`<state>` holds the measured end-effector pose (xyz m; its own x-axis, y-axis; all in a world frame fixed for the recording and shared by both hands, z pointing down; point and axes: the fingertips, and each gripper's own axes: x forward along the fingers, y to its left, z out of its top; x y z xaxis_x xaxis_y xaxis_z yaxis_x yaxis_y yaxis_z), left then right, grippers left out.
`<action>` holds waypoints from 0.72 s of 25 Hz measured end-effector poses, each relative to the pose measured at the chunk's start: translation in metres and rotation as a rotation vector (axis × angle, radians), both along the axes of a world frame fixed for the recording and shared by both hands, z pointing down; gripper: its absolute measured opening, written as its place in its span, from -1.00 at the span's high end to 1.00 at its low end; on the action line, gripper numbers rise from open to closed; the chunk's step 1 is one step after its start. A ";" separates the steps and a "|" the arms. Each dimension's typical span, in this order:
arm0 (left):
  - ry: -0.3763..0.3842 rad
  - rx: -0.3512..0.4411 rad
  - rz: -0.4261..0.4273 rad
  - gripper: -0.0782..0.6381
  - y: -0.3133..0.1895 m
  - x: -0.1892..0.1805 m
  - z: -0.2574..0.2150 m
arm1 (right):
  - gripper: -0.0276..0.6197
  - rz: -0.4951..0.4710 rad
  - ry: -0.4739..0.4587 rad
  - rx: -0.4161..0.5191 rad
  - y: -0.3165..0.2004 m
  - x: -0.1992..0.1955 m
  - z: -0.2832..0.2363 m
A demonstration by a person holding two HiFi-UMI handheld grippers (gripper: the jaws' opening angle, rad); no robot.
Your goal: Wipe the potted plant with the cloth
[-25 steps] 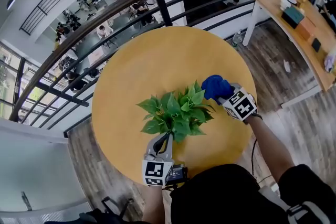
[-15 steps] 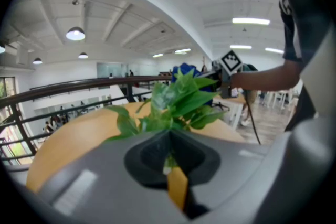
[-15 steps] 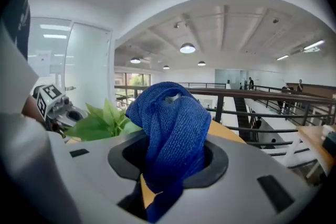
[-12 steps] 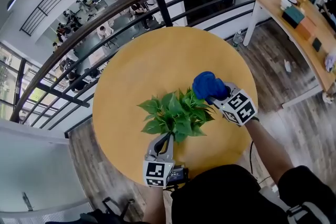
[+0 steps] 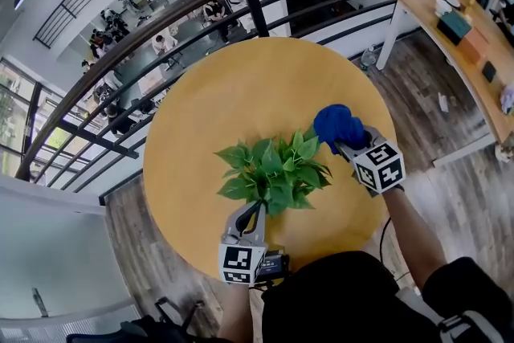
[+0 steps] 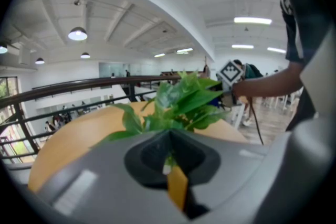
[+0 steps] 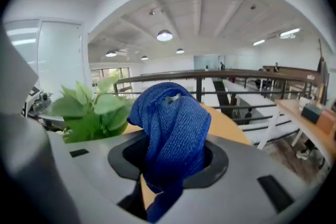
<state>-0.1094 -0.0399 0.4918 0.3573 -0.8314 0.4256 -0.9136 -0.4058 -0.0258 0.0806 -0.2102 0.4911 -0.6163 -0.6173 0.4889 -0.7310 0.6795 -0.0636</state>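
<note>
Potted plant (image 5: 277,173) near the middle of the round yellow table (image 5: 217,108), my 2 grippers flanking it, left gripper (image 5: 256,208) pinched narrow on its base under the leaves, right gripper (image 5: 346,144) clamping the bunched blue cloth (image 5: 337,124) just beside the right-hand leaves

Cloth (image 7: 170,128) in the right gripper (image 5: 347,144): blue knit fabric, coarse looped texture, matt.
Potted plant (image 5: 277,173), left of that gripper: leaves smooth, with a faint sheen.
Both gripper housings, incl. left gripper (image 6: 169,157): grey plastic, smooth, matt.
Table (image 5: 241,92) beneath both: yellow-tan top, smooth, matt.
Railing (image 5: 201,0) beyond: dark painted metal bars, brown satin handrail.
Floor (image 5: 450,197): wood-look planks, dull.
</note>
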 end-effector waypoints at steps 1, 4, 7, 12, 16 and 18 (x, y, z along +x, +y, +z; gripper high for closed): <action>0.001 0.001 -0.001 0.78 0.000 0.000 0.000 | 0.41 0.008 -0.013 0.068 -0.001 0.002 -0.025; 0.003 -0.001 -0.001 0.78 -0.002 0.003 0.002 | 0.41 -0.069 -0.010 0.252 0.013 -0.009 -0.089; 0.003 -0.003 -0.001 0.78 -0.003 0.003 0.002 | 0.41 -0.248 0.051 0.336 0.042 -0.039 -0.102; 0.001 -0.005 -0.011 0.78 0.001 -0.003 0.002 | 0.41 -0.271 0.148 0.156 0.046 -0.035 -0.027; 0.001 -0.004 -0.028 0.78 -0.002 -0.005 0.000 | 0.41 -0.153 0.164 0.036 0.033 0.004 0.009; -0.003 -0.008 -0.028 0.78 -0.002 -0.005 0.001 | 0.41 -0.121 0.188 0.027 0.030 0.017 0.012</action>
